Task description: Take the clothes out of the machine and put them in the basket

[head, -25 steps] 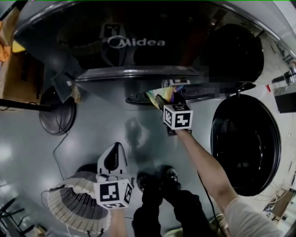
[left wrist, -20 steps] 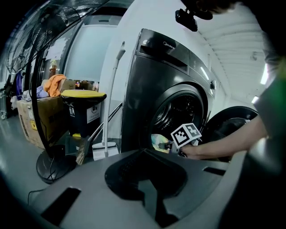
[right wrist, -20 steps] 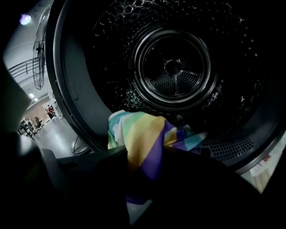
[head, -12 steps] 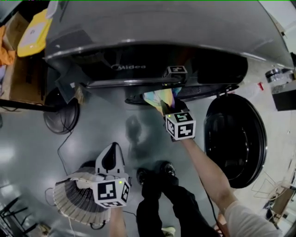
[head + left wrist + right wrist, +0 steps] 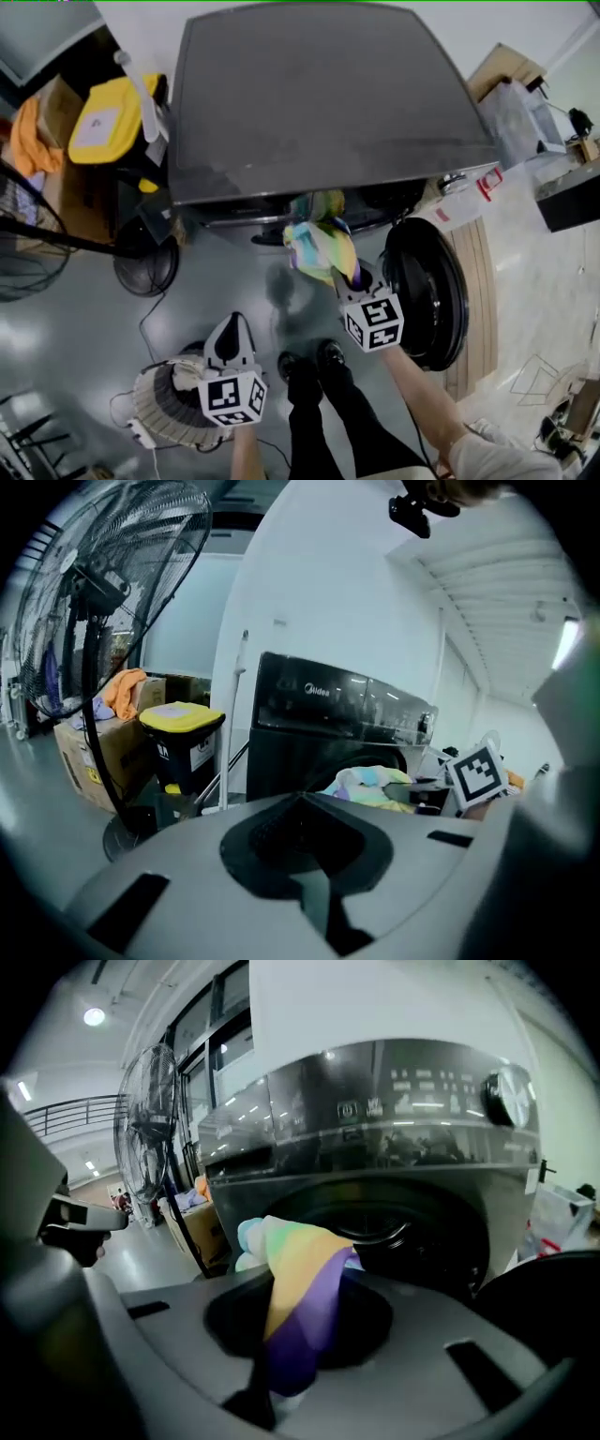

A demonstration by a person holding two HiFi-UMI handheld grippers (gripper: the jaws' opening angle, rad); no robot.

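Note:
A dark grey washing machine (image 5: 319,103) stands ahead, its round door (image 5: 427,291) swung open to the right. My right gripper (image 5: 350,277) is shut on a pastel, multi-coloured garment (image 5: 317,246), which hangs in front of the drum opening (image 5: 394,1227). In the right gripper view the cloth (image 5: 300,1279) runs down between the jaws. My left gripper (image 5: 232,324) is shut, nothing in it, and hovers over the white ribbed basket (image 5: 164,412) on the floor. The left gripper view shows the garment (image 5: 370,785) beside the right gripper's marker cube (image 5: 480,772).
A standing fan's base (image 5: 145,267) sits left of the machine, its cage (image 5: 112,574) tall in the left gripper view. A yellow-lidded bin (image 5: 112,127) and a cardboard box with orange cloth (image 5: 42,141) lie further left. The person's shoes (image 5: 309,361) stand between the grippers.
Both grippers have risen. The right one has pulled the garment out of the drum opening and back toward me. The head view has lifted, so the machine's top now shows.

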